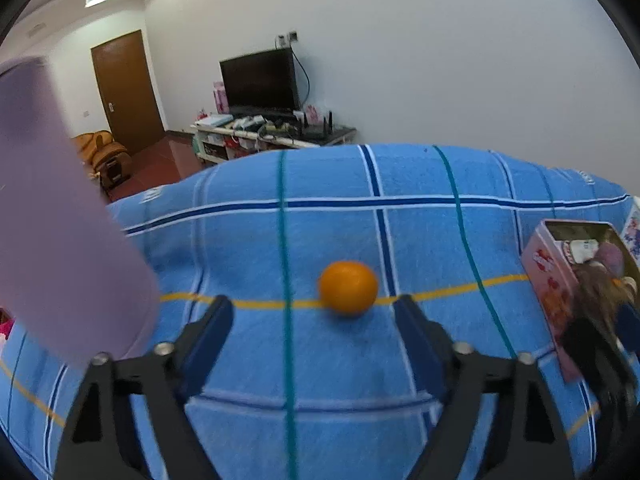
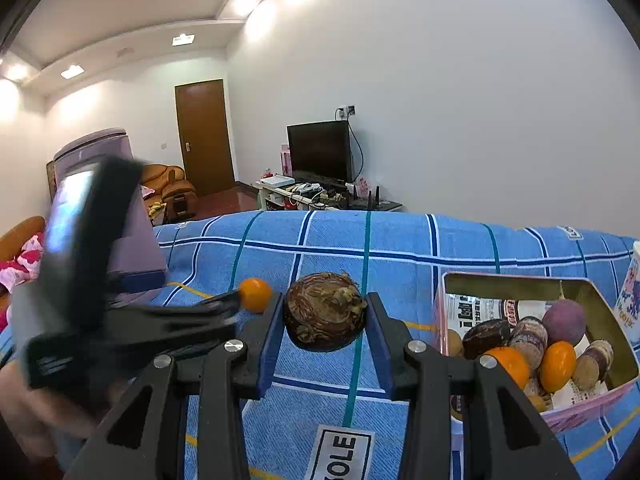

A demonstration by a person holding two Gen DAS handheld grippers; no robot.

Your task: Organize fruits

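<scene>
An orange (image 1: pixel 348 287) lies on the blue checked cloth (image 1: pixel 340 368), just beyond my open, empty left gripper (image 1: pixel 314 312). In the right wrist view the same orange (image 2: pixel 255 294) sits at the left gripper's tip (image 2: pixel 224 304). My right gripper (image 2: pixel 325 312) is shut on a brown wrinkled fruit (image 2: pixel 325 312) and holds it above the cloth. A pink tin box (image 2: pixel 536 408) to its right holds several fruits, orange, purple and brown. The box also shows at the right edge of the left wrist view (image 1: pixel 556 280), with the right gripper blurred in front of it.
A purple container (image 1: pixel 60 208) stands close at the left, also in the right wrist view (image 2: pixel 120 200). A white printed object (image 2: pixel 632 288) stands right of the box. Behind the table are a TV (image 2: pixel 320 152), a cluttered stand and a brown door (image 2: pixel 206 136).
</scene>
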